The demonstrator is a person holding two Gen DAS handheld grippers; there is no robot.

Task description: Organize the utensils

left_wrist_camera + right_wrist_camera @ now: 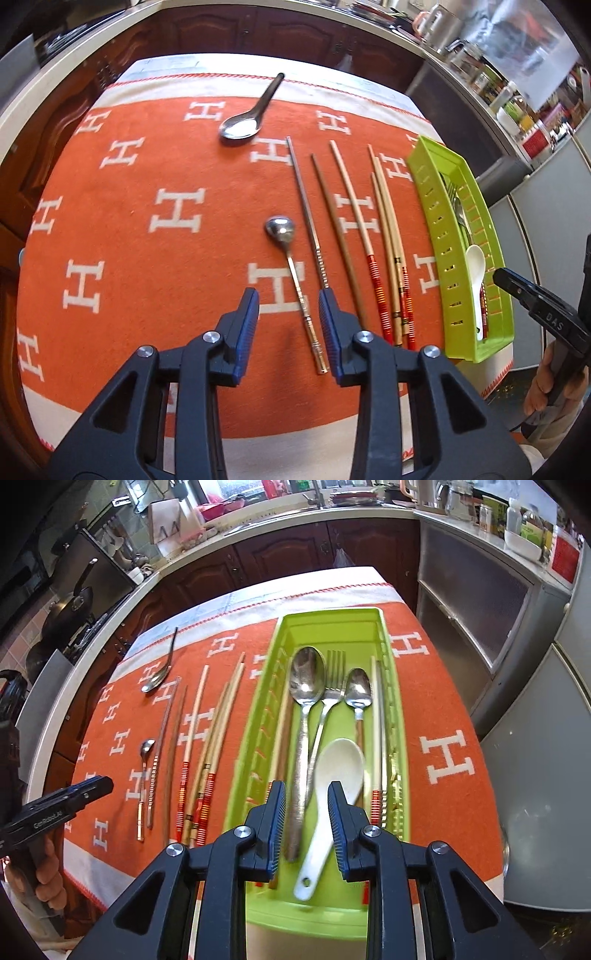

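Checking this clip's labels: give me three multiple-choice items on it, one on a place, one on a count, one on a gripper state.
1. Where does the white spoon lie?
A. in the green tray
B. on the orange cloth
C. on the counter

2. How many spoons lie on the cloth?
A. none
B. two
C. five

3. The left gripper is
A. shut on a chopstick
B. open, holding nothing
C. shut on a fork

Key: A, tray walls surround it; B, the dark-handled spoon and small metal spoon; B, pads apart above the cloth.

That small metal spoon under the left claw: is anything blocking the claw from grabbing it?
Nothing visible does. The left claw hangs open above the small metal spoon; a metal chopstick lies close beside it.
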